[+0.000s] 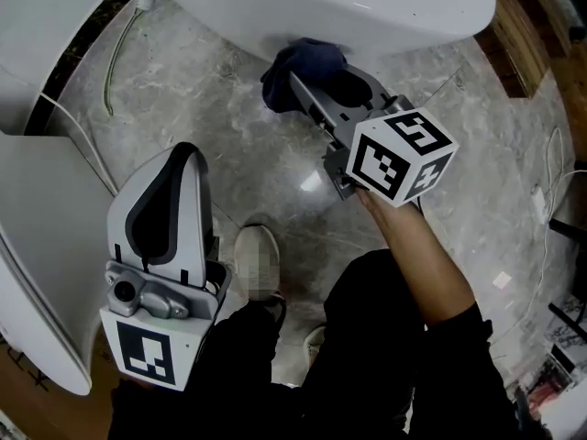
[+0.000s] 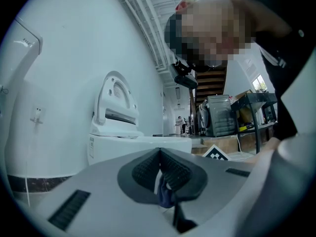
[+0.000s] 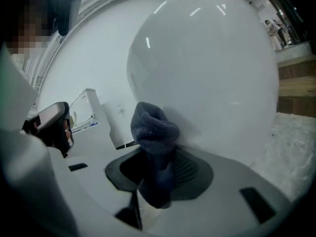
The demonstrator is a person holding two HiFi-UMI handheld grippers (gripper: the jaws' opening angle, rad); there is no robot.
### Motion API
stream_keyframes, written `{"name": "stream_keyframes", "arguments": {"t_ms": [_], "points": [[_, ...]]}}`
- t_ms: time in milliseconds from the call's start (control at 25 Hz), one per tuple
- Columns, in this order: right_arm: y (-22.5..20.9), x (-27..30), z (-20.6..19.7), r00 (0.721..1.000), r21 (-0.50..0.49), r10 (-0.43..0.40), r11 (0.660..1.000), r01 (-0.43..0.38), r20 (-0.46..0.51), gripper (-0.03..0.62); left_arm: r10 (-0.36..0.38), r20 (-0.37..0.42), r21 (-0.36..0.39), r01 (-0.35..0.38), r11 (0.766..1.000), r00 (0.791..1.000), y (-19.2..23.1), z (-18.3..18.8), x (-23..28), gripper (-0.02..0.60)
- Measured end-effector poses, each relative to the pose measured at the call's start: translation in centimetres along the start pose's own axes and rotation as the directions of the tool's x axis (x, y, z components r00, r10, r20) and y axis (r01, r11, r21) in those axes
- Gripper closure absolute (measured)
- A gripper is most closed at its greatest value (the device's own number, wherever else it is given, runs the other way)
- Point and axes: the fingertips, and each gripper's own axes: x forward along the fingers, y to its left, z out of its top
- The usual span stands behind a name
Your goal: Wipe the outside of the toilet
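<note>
Since the head view looks steeply down, it takes in both tools at once. The right tool (image 1: pixel 298 85) reaches fwd w/ a dark blue cloth (image 1: pixel 295 62) at its tip, up against the underside of the white toilet (image 1: pixel 367 12). The left tool (image 1: pixel 188 149) is held well apart from it, over the grey marble floor (image 1: pixel 229 126).

Left gripper view: the left tool (image 2: pixel 159 153) has its pads pressed together. A small blue scrap shows low in the gap, can't tell what. Only this view shows the toilet (image 2: pixel 123 144) side-on w/ lid raised.

Right gripper view: the right tool (image 3: pixel 159 157) pinches the cloth (image 3: pixel 153 125) btwn its pads. The bunched end touches the toilet's (image 3: pixel 207 68) curved outer wall, a contact seen more clearly here than from above.
</note>
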Motion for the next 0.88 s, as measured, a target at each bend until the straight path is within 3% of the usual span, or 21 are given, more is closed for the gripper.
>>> {"name": "stream_keyframes", "arguments": {"t_ms": [880], "points": [[-7.2,5.5,-10.7,0.976,-0.057,-0.131,0.991,0.122,-0.176,0.465,-0.003,-0.048,-0.033,0.001,0.999,0.999,2.3,-2.3,0.9,0.571]]}}
